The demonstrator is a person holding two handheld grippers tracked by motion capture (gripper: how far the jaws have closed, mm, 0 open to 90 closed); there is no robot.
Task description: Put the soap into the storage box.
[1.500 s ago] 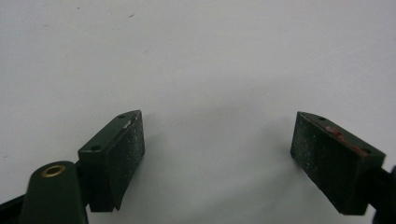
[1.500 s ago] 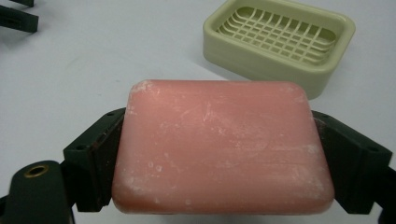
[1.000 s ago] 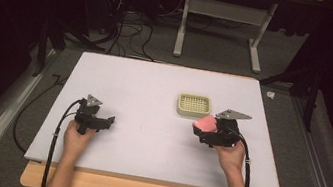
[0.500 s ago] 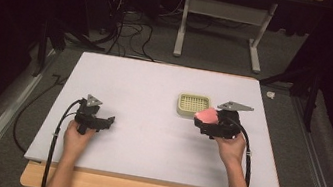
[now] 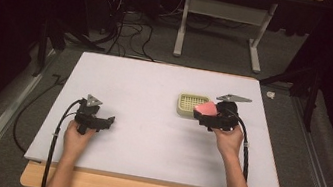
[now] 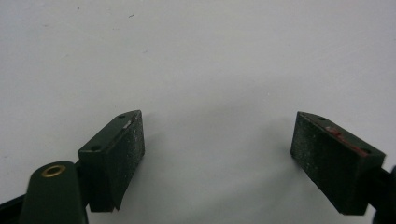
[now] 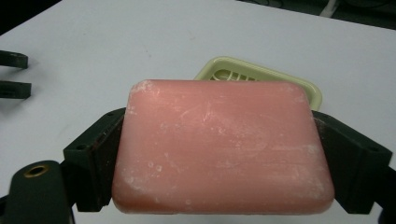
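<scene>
The soap dish (image 5: 192, 105) sits on the worktop (image 5: 155, 86), right of centre. The right gripper (image 5: 201, 115) is just beside the dish's right edge, a soap bar (image 5: 206, 108) between its fingers (bar over the dish's near right corner). The left gripper (image 5: 110, 120) rests well apart, at the near left.
</scene>
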